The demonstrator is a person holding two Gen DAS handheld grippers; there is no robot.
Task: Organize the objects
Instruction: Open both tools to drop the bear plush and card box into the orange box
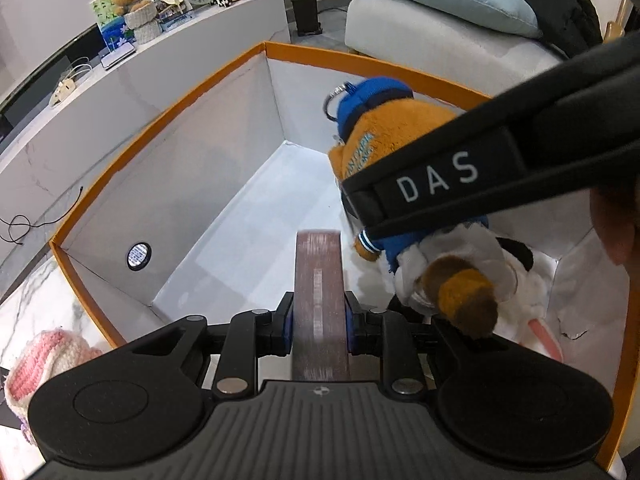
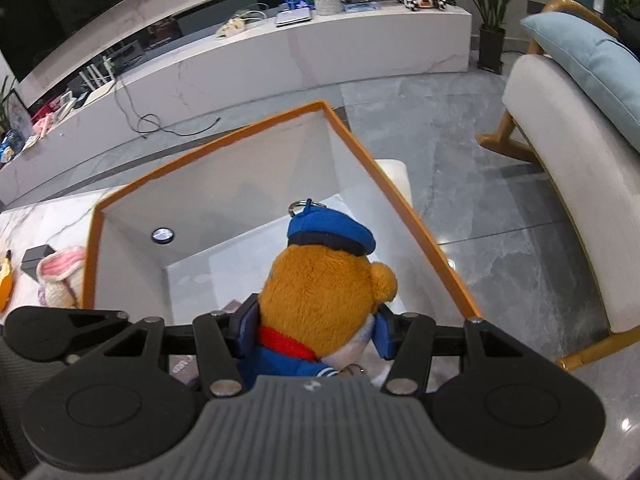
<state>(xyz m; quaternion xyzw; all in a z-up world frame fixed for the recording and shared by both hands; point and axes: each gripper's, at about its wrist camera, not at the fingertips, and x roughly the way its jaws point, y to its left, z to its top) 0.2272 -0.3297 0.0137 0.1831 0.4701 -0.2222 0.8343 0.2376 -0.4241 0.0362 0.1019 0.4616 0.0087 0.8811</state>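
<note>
My left gripper (image 1: 320, 320) is shut on a flat brown bar-shaped pack (image 1: 318, 272), which points down into a white box with an orange rim (image 1: 180, 168). My right gripper (image 2: 316, 330) is shut on the plush bear (image 2: 320, 288), which wears a blue cap, a red scarf and a blue sailor suit, above the same box (image 2: 224, 192). In the left wrist view the bear (image 1: 384, 132) hangs over the box's right half, with a black finger (image 1: 440, 176) of the right gripper across it. Under it in the box lies a white and brown plush (image 1: 464, 280).
A pink and white knitted item (image 1: 52, 360) (image 2: 60, 276) lies on the marble table left of the box, next to a small black box (image 2: 36, 258). A pale armchair with a blue cushion (image 2: 560, 184) stands to the right. Behind runs a long white cabinet (image 2: 320, 52).
</note>
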